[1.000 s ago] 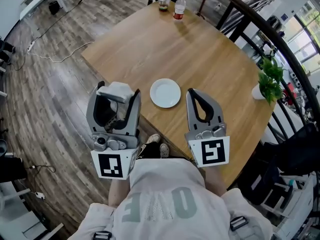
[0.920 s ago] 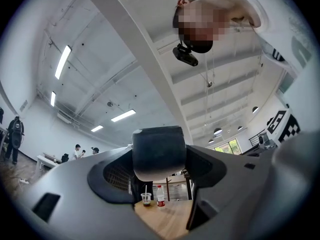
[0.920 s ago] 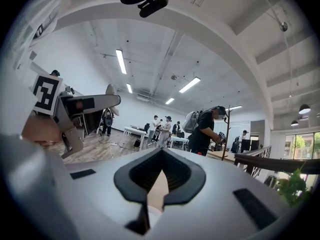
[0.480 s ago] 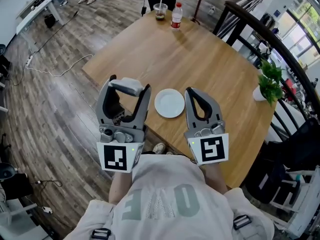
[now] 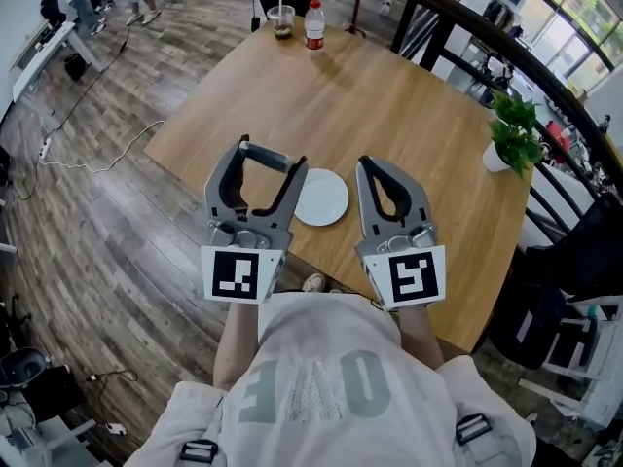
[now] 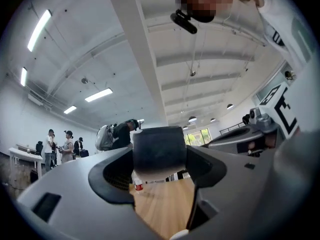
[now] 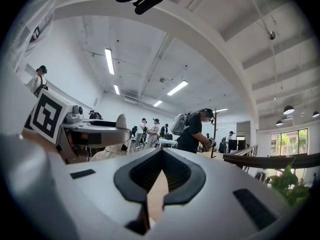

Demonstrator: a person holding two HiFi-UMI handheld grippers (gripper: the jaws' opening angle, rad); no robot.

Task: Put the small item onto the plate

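My left gripper (image 5: pixel 270 160) is shut on the small item (image 5: pixel 261 153), a grey block held across its fingertips, just left of the white plate (image 5: pixel 322 197) and above the table's near edge. In the left gripper view the small item (image 6: pixel 159 151) fills the gap between the jaws of the left gripper (image 6: pixel 160 165), with wooden tabletop below. My right gripper (image 5: pixel 374 169) is shut and holds nothing, just right of the plate. In the right gripper view the right gripper (image 7: pixel 161 152) has its jaws closed together.
The wooden table (image 5: pixel 409 115) carries a red-capped bottle (image 5: pixel 313 24) and a drink cup (image 5: pixel 281 19) at the far corner and a potted plant (image 5: pixel 510 132) at the right edge. A dark railing (image 5: pixel 506 52) runs along the right. People stand far off.
Both grippers have shifted toward the plate, the left one moving right with the item still in its jaws. The plate has not moved.
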